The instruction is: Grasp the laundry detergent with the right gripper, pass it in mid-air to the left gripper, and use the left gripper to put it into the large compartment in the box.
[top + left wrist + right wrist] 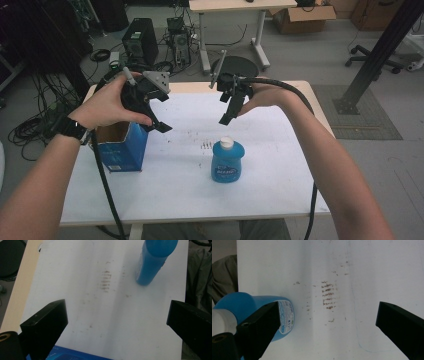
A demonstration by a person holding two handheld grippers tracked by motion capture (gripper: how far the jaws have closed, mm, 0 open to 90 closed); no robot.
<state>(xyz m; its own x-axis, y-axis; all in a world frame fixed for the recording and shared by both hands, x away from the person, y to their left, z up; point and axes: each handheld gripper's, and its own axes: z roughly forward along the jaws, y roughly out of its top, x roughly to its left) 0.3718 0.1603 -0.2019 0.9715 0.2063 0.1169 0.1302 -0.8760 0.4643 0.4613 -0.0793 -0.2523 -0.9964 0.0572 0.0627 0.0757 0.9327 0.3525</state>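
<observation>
A blue bottle [227, 162] with a white cap stands upright on the white table top [190, 192], near the front middle. An open blue cardboard box [122, 145] stands at the left. My left gripper [160, 112] hovers open above the box's right rim, and its own view shows the box's edge [75, 356] below and the bottle [152, 260] farther off. My right gripper [233, 109] hangs open above the table behind the bottle. In the right gripper view the bottle [249, 307] lies partly behind the left jaw. Both grippers [117, 306] [328, 306] hold nothing.
Brown smudges [205, 145] mark the sheet between the box and the bottle. Beyond the table the floor holds a computer tower [141, 40], a desk [235, 6], a cardboard box [302, 17] and a chair base [372, 57]. A black post [380, 50] stands at the right.
</observation>
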